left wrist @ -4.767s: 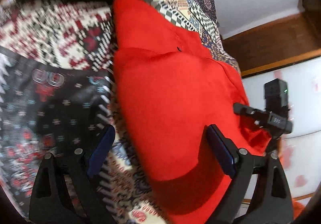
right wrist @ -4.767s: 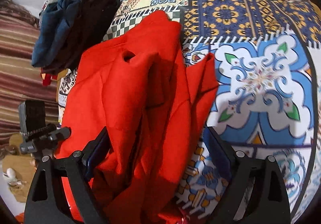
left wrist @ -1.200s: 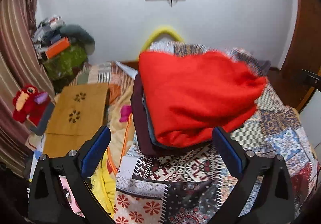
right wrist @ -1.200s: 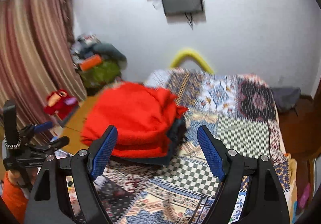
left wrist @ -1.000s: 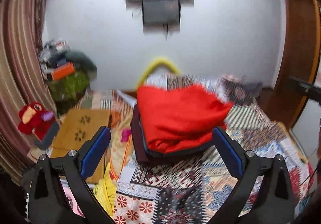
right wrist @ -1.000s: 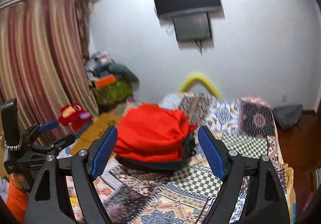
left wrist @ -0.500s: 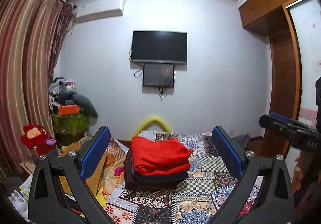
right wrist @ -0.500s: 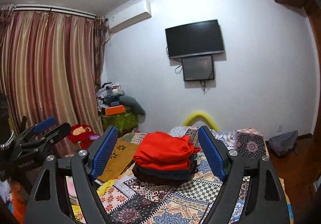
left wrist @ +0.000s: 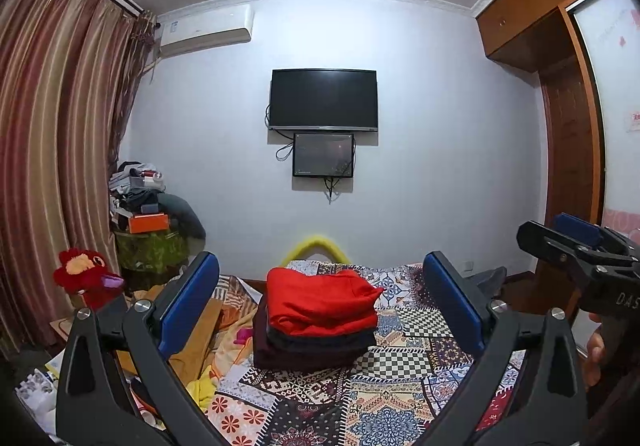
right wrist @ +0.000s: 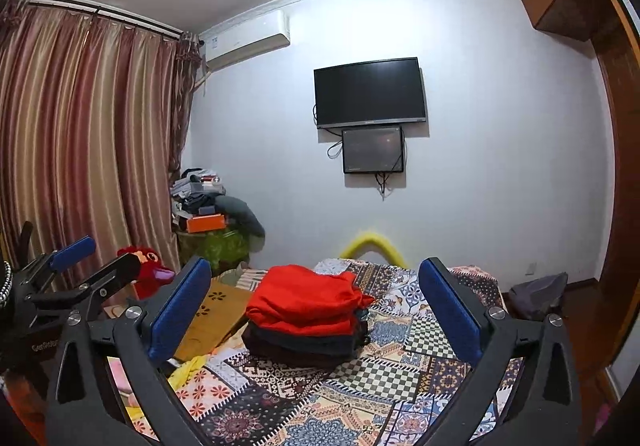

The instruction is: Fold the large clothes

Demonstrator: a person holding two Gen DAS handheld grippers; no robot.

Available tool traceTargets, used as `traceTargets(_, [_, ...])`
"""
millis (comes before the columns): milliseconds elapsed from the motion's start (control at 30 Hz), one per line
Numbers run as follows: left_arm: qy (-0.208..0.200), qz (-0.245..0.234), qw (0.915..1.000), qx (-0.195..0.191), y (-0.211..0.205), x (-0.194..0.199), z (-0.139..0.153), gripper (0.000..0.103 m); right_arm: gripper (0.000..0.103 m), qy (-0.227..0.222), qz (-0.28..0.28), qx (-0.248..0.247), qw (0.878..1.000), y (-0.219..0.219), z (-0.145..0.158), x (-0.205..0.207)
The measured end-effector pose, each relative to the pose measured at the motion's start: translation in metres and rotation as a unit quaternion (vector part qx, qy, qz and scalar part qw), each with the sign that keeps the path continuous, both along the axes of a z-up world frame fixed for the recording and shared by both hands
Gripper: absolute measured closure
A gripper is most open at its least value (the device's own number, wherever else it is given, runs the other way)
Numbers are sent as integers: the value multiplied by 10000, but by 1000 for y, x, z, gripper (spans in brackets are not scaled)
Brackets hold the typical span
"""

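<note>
The folded bright red fabric garment [left wrist: 320,302] sits on top of a small stack of folded dark clothes [left wrist: 312,346], maroon and navy layers under it, and that stack rests on the bed's patchwork quilt in many colours and patterns [left wrist: 400,378], toward its left side in both my views. Nothing touches the pile.

My left gripper [left wrist: 320,310] with black arms and blue pads is spread wide and holds nothing; I see the stack framed between its fingers, well beyond them. My right gripper [right wrist: 316,310] is the same build, and its jaws are opening, with nothing between them either; the pile shows far off through the gap. From the left camera I catch the right gripper's black body at the right edge, with part of a hand [left wrist: 596,350] under it; from the right camera the left gripper shows at the left edge.

As for containers, I can only make out an orange box [right wrist: 206,223] in the heap of clutter in the corner by the striped red-brown curtain [right wrist: 80,150]; what it holds I cannot tell. A red plush toy [left wrist: 86,278] sits below that heap, and a flat brown board with flower prints [right wrist: 214,310] lies beside the bed. A black wall-mounted television [left wrist: 323,99] hangs above a smaller dark screen [left wrist: 323,155].
</note>
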State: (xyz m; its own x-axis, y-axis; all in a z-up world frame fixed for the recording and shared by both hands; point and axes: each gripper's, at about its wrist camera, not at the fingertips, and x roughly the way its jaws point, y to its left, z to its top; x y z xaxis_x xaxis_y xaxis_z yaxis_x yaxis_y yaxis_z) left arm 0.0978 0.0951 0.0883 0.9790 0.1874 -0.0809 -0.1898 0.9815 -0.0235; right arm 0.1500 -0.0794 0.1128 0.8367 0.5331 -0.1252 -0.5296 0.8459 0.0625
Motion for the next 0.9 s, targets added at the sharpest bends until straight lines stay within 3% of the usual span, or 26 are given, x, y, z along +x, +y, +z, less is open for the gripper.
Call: traceTargets(900, [168, 86, 9998, -47, 2, 7, -11, 0, 0, 202, -59, -119, 9997, -4, -8, -4])
